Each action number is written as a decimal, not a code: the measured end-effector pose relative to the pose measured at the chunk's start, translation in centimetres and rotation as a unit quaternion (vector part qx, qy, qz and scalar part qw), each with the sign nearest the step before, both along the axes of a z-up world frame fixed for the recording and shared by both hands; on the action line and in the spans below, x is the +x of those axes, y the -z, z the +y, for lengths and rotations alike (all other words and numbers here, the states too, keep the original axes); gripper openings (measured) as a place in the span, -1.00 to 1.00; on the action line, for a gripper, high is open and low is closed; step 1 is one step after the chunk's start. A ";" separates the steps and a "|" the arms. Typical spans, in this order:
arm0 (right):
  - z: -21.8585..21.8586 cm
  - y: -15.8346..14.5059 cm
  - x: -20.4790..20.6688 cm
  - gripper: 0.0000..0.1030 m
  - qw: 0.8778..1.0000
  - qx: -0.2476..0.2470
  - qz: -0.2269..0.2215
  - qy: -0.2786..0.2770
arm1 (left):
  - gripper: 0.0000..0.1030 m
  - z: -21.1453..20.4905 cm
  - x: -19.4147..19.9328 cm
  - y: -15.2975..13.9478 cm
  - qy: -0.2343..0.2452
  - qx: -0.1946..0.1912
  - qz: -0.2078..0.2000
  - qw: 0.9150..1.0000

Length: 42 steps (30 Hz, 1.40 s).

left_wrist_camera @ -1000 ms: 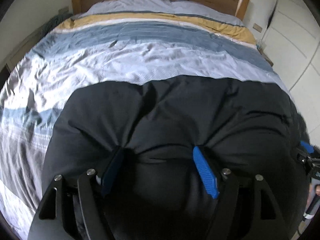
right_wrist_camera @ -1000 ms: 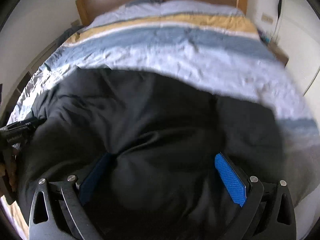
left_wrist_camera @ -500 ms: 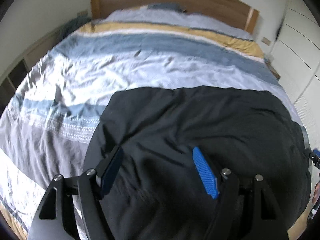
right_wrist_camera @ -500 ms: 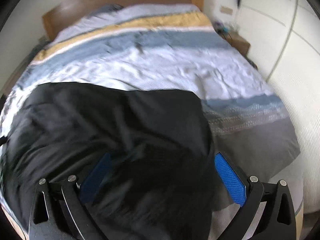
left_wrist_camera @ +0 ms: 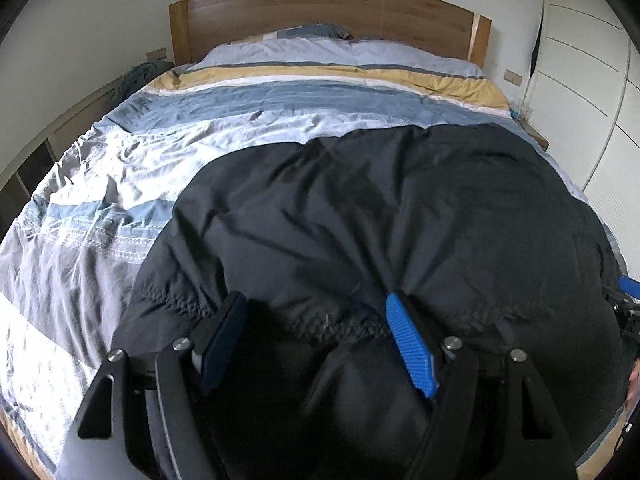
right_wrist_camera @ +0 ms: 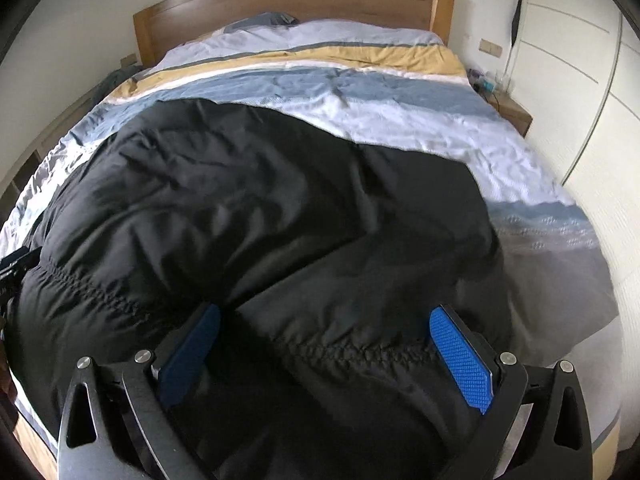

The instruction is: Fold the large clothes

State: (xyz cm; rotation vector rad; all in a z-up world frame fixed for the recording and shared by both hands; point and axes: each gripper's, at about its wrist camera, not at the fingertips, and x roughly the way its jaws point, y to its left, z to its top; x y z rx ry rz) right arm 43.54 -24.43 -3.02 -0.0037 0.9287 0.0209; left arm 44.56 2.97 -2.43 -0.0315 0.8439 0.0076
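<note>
A large black padded garment [left_wrist_camera: 380,208] lies spread over the near half of the bed. My left gripper [left_wrist_camera: 316,300] stands wide, its blue pads pressed into a thick bunch of the garment at its gathered elastic hem [left_wrist_camera: 340,330]. Creases fan out from the pads. My right gripper [right_wrist_camera: 326,312] grips the same garment [right_wrist_camera: 260,200] the same way, further right along the hem. Each gripper shows at the edge of the other's view: the right gripper [left_wrist_camera: 628,284] and the left gripper [right_wrist_camera: 16,264].
The bed carries a striped duvet [left_wrist_camera: 240,128] in blue, white, yellow and grey, with a wooden headboard [left_wrist_camera: 320,12] behind. A nightstand [right_wrist_camera: 512,112] stands at the far right. White wardrobe doors [left_wrist_camera: 592,80] run along the right, low shelving [left_wrist_camera: 24,172] along the left.
Both grippers have drawn back across the bed with the garment in them. More duvet and the whole headboard now show, and the garment lies more spread out.
</note>
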 end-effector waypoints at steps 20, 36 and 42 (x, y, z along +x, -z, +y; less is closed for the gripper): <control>-0.6 2.0 -0.4 0.99 1.000 0.013 -0.010 -0.001 | 0.42 0.0 -0.6 2.2 0.010 -0.002 -0.006 1.000; -2.9 2.5 -0.9 0.99 1.000 -0.003 0.007 0.022 | 0.43 0.1 -0.9 2.3 0.007 0.000 0.004 1.000; -3.5 2.3 -1.4 0.99 0.999 -0.012 0.014 0.027 | 0.43 0.0 -1.3 2.2 0.004 0.004 0.008 1.000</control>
